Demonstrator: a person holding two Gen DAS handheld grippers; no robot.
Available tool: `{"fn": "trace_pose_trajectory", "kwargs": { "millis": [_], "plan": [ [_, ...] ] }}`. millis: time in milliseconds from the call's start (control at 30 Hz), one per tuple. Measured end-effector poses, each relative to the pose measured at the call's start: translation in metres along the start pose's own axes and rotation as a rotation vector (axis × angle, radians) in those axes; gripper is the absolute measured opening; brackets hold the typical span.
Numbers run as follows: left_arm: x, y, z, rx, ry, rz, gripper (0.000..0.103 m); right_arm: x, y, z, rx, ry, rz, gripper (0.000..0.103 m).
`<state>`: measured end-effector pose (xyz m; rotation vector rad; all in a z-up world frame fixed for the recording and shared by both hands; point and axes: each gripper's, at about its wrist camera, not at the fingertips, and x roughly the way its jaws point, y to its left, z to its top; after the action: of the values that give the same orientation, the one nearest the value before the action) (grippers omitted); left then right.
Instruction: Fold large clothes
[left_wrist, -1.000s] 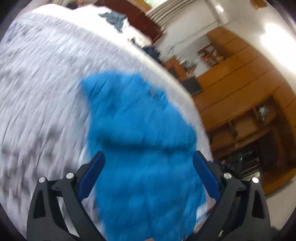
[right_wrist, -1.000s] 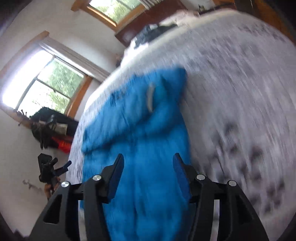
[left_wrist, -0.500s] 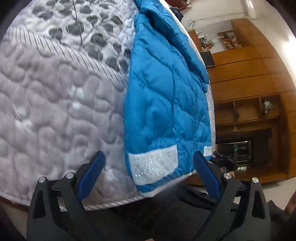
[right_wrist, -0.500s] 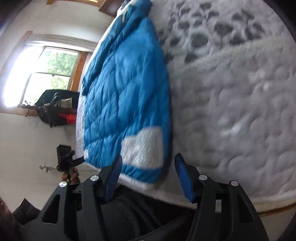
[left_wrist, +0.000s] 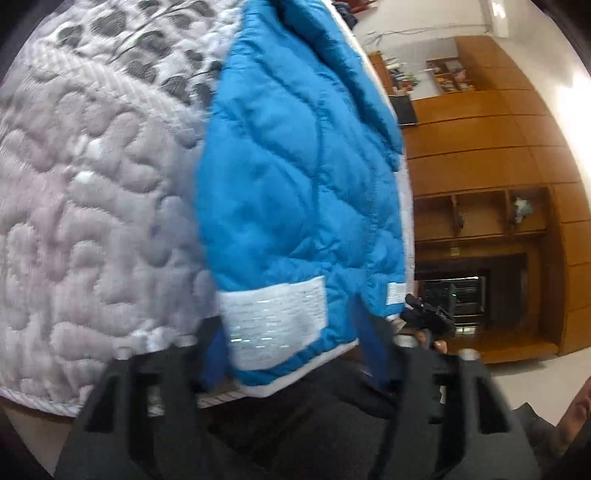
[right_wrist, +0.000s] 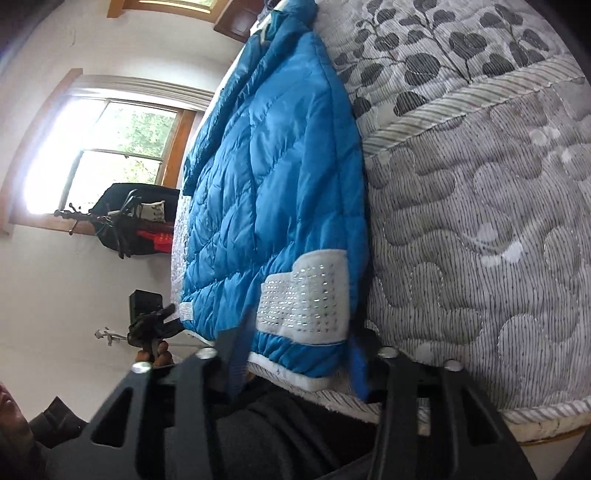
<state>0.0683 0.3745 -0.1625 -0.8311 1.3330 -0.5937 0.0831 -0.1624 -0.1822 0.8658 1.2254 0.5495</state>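
While the blue quilted jacket (left_wrist: 295, 177) lay lengthwise on the bed (right_wrist: 461, 229), hem at its near edge, left tongs (left_wrist: 291, 354) and right tongs (right_wrist: 299, 354) gaped unclenched astride hem corners, apparently pre-grasp; clenching would come next.

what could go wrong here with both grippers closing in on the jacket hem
The blue quilted jacket ends right at the grey quilted mattress edge, so a tug may drag it off. The left gripper and right gripper, jaws open, straddle the white sparkly patch; puffy hem may slip or bunch unevenly.
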Motion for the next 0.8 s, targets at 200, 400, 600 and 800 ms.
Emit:
{"fn": "trace_pose_trajectory", "kwargs": {
  "millis": [200,400,600,800],
  "plan": [
    [-0.010,0.005,0.000,-0.027,-0.019,-0.028,0.013,-0.012,-0.006,0.000,0.014,-0.021,0.038,0.016],
    [-0.022,-0.010,0.001,-0.017,-0.058,-0.114,0.010,-0.022,0.010,0.003,-0.001,-0.049,0.079,0.013],
    [-0.037,-0.038,0.006,0.018,-0.128,-0.242,0.008,-0.036,0.036,0.016,-0.029,-0.090,0.139,0.012],
    [-0.049,-0.063,0.029,0.032,-0.184,-0.320,0.008,-0.055,0.069,0.047,-0.092,-0.168,0.156,0.011]
  ]
}}
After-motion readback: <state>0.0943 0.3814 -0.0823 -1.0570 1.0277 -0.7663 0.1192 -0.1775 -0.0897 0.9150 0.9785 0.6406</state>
